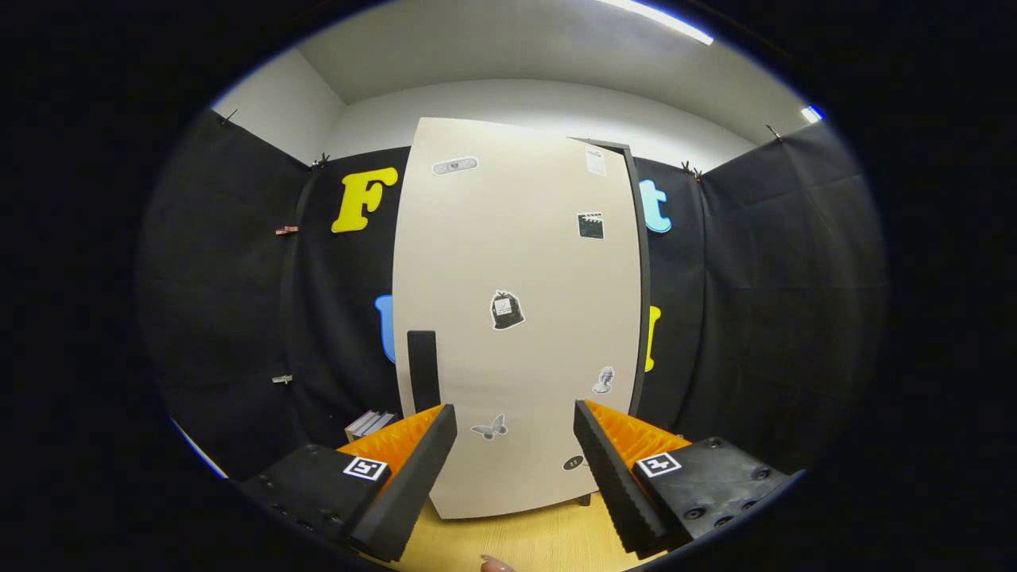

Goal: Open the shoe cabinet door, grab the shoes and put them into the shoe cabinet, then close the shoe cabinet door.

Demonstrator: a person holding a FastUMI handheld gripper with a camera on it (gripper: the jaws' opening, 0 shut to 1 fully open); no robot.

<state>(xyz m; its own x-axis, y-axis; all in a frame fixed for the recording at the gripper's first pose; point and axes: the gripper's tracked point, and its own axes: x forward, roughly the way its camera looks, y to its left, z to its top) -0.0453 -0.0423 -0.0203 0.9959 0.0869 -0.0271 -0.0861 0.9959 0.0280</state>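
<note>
Books (pixel 370 423): a small stack with pale page edges is seen low beside the cabinet's left side, just beyond the left finger, in front of the black cloth wall.
Handle (pixel 423 370): a dark, flat, upright bar is fixed at the door's left edge, just above the left fingertip.
Hand-held gripper (pixel 515 453): it is held released, with the two fingers spread wide apart and nothing between them; each finger is wedge-shaped, with a ridged inner pad and a square printed marker on its blocky base.
Shoe cabinet (pixel 634 262): a tall, narrow unit is seen just ahead of the fingers, standing on the wooden surface; its dark frame is visible as a thin strip along the right side and top right corner.
Cabinet door (pixel 516 238): a smooth, matte, cream-white panel is seen facing the camera; whether it is fully shut or slightly ajar cannot be told.
Stickers (pixel 506 310): several small ones are scattered over the door, among them a plaster shape near the top left, a dark bag shape in the middle, a butterfly low down between the fingers, a clapperboard and a pale bust towards the right edge.
Tabletop (pixel 524 540): a light wood-grain surface is seen below the cabinet, between the fingers.
Fingertip (pixel 496 564): the tip of a person's finger is seen at the near edge of the wood surface.
</note>
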